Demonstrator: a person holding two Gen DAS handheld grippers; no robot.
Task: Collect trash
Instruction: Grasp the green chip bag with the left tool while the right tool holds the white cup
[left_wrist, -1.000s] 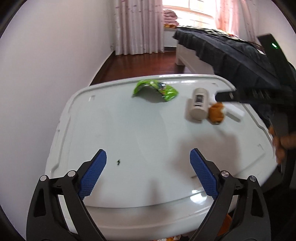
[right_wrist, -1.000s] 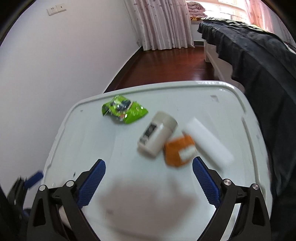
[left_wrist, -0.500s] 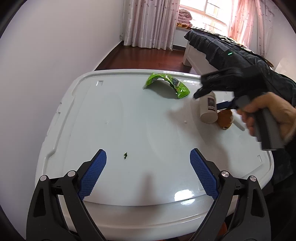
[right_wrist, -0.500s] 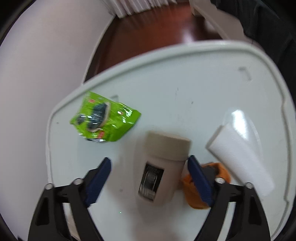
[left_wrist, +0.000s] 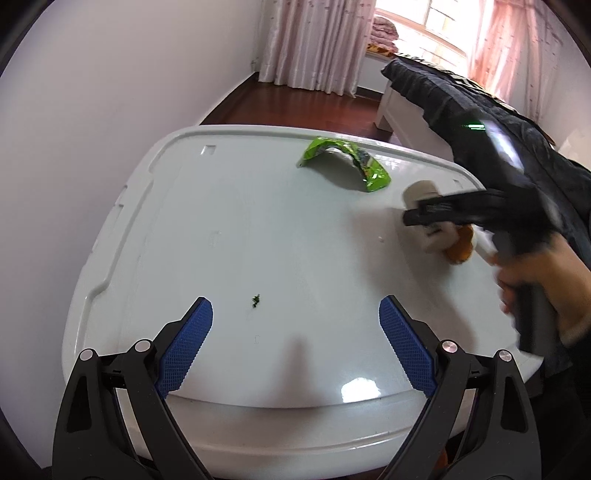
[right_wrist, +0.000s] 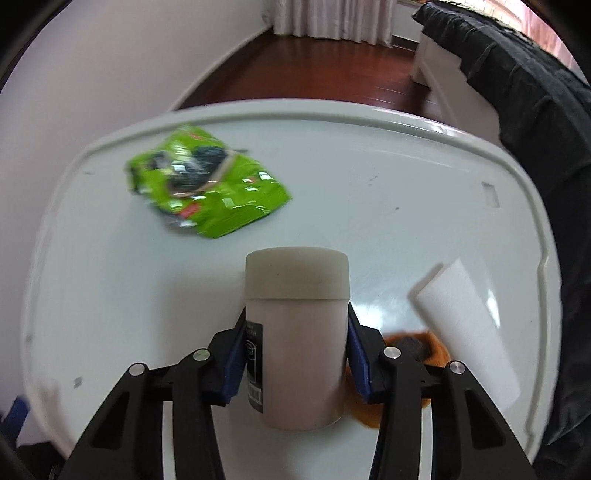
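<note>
Barely started here: my right gripper (right_wrist: 297, 354) is clenched on the white bottle (right_wrist: 295, 332) at 6 o'clock of the worktop (right_wrist: 369, 155), left gripper (left_wrist: 295, 343) hangs released, and green wrapper (right_wrist: 207, 192), orange scrap (right_wrist: 424, 347), white roll (right_wrist: 469, 325) remain uncollected.

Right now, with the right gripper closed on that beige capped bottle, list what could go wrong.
1. The right gripper pinches the smooth, round beige capped bottle low on its body; it may slip or tip when lifted.
2. The orange crumpled wrapper sits right against one finger and could be dragged along.
3. The white paper roll lies near the edge of the white plastic table and could roll off if nudged.
</note>
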